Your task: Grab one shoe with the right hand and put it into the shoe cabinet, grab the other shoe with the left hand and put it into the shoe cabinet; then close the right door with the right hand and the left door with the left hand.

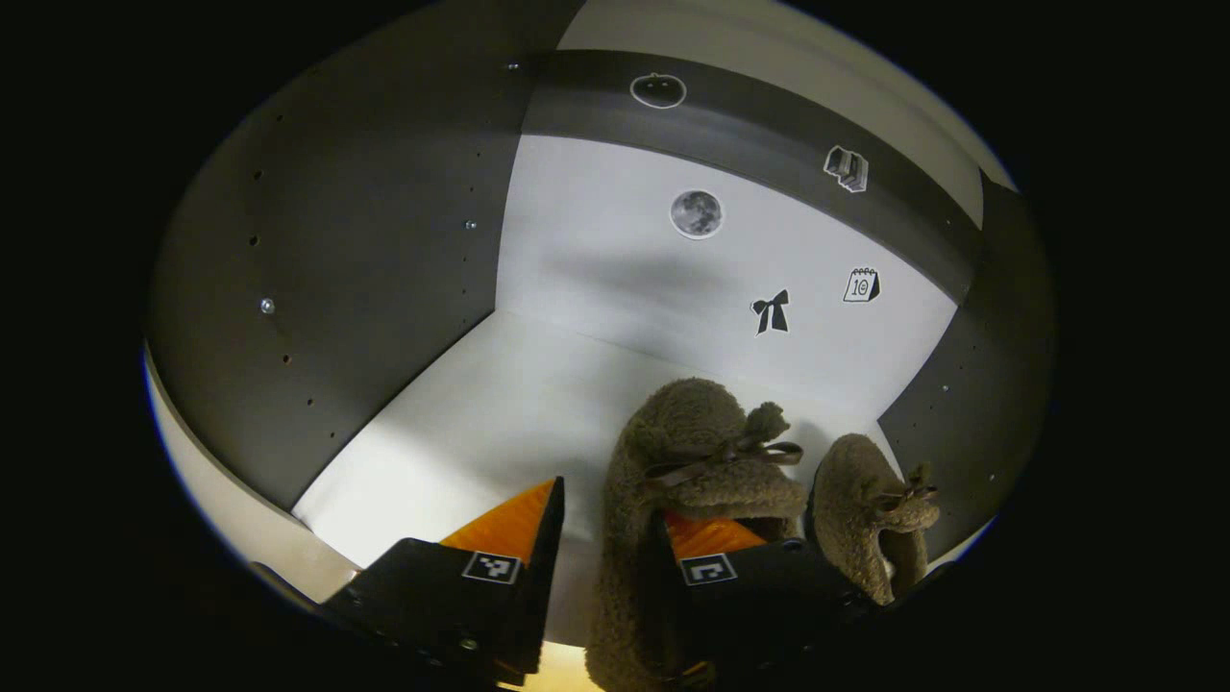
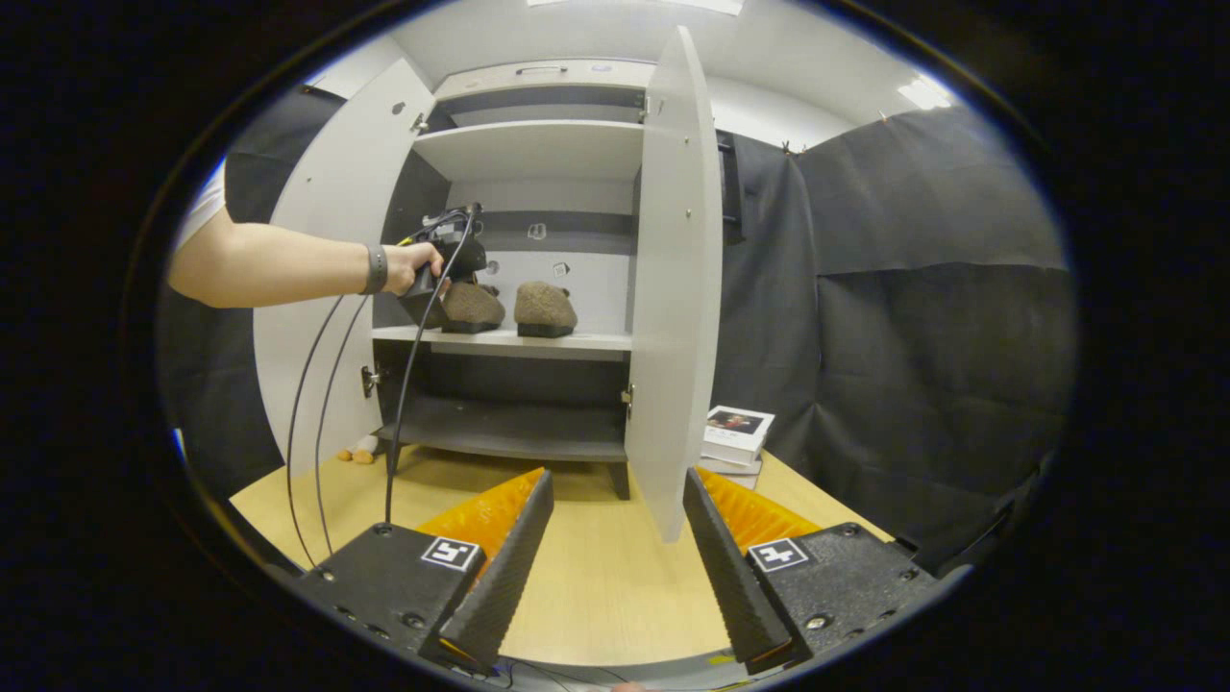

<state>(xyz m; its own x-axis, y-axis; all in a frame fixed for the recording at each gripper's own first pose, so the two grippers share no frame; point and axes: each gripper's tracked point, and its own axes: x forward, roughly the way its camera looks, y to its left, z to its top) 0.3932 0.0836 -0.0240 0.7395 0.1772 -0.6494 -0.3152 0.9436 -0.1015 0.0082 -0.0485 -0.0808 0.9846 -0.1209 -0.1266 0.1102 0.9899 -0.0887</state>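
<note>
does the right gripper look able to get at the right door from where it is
Probably yes: the right gripper is open and empty, and the open right door stands just ahead over bare table, with nothing between.

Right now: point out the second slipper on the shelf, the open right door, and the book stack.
second slipper (image 1: 870,500), left gripper view, on its fuzzy toe.
right door (image 2: 677,288), right gripper view, on its inner face.
book stack (image 2: 738,428), right gripper view, on the top cover.

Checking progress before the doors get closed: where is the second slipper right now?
On the cabinet's middle shelf, left of the first slipper; the second slipper sits around the left gripper's right finger.
</note>
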